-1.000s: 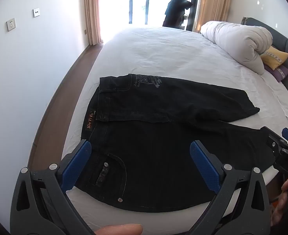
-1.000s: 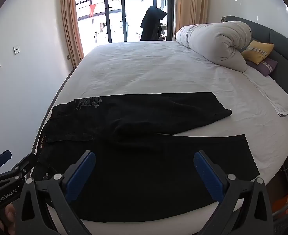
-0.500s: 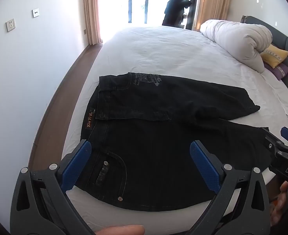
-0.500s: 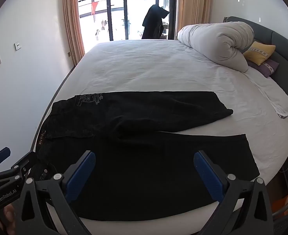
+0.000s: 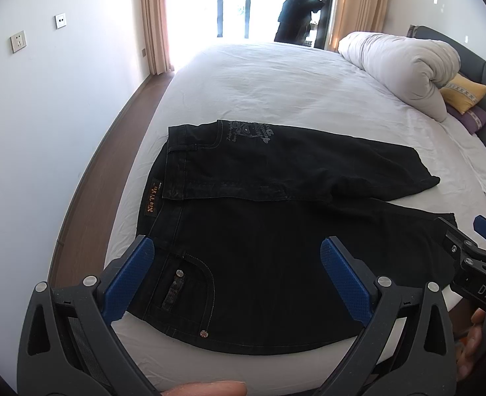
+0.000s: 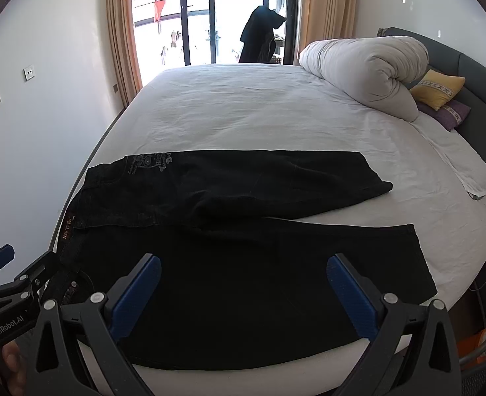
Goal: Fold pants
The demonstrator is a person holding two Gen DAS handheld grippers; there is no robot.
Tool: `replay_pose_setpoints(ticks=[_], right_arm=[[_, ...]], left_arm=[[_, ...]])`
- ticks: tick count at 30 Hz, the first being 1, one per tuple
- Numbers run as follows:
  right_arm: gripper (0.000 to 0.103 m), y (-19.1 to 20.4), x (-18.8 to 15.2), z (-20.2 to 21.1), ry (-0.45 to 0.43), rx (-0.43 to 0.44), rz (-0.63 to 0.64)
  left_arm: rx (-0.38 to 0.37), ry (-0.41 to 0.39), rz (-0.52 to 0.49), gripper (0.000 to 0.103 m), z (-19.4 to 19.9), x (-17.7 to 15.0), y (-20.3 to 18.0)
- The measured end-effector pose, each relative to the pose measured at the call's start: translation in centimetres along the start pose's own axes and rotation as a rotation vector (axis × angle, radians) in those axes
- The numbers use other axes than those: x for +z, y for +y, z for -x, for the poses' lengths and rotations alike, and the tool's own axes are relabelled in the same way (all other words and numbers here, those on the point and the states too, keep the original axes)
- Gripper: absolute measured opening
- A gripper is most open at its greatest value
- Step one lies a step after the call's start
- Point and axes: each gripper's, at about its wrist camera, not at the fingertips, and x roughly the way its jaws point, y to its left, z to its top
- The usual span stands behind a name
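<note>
Left claw (image 5: 236, 275) and right claw (image 6: 243, 292) gape wide above black pants (image 6: 243, 231), empty.

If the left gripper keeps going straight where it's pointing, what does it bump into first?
Most likely the black pants spread on the bed. The left gripper is open and aims down at the near leg beside the back pocket. Depth is hard to judge, but nothing else sits between.

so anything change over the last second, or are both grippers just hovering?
Barely anything. The left gripper and right gripper drifted slightly; both still hover open over the near leg of the black denim pants, gripping nothing. The pants lie as before on the white bed sheet, far leg folded over, rolled white duvet unmoved.
</note>
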Motion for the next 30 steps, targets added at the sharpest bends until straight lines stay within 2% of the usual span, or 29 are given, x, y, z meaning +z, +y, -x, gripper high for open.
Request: replay_pose_setpoints(ticks=[9,30], right_arm=[[0.103,-0.29,-0.50,-0.08,0.008,-0.009,0.006],[0.103,-0.04,-0.56,-0.31,0.013,-0.017,0.011]], left_arm=[[-0.002,0.003,-0.006,0.103,-0.56,-0.87,0.39],[0.000,0.008,-0.008,0.103,-0.41,-0.62,0.26]])
